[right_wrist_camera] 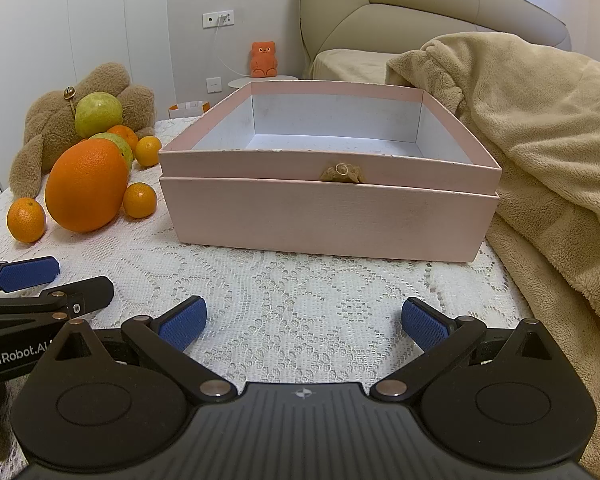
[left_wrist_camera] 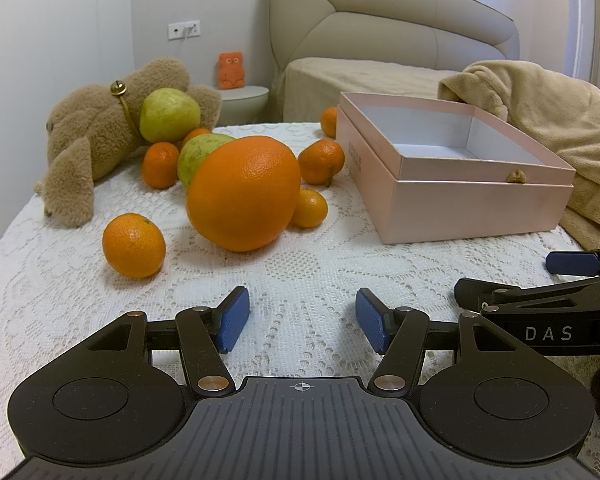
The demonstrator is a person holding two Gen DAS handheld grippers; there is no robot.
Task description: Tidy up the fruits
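Hovering both my grippers in front of the pink box (right_wrist_camera: 328, 216) | left gripper (left_wrist_camera: 302, 320) gaping, empty | right gripper (right_wrist_camera: 303, 322) wide, empty | big orange (left_wrist_camera: 242, 192) left of box

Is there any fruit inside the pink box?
No, the pink box shows only its bare white floor; every fruit lies on the tablecloth.

Left claw (left_wrist_camera: 302, 320), right claw (right_wrist_camera: 303, 324): black linkage arms, blue textured pads, brass-coloured rivets, ribbed grey housing, white lettering.
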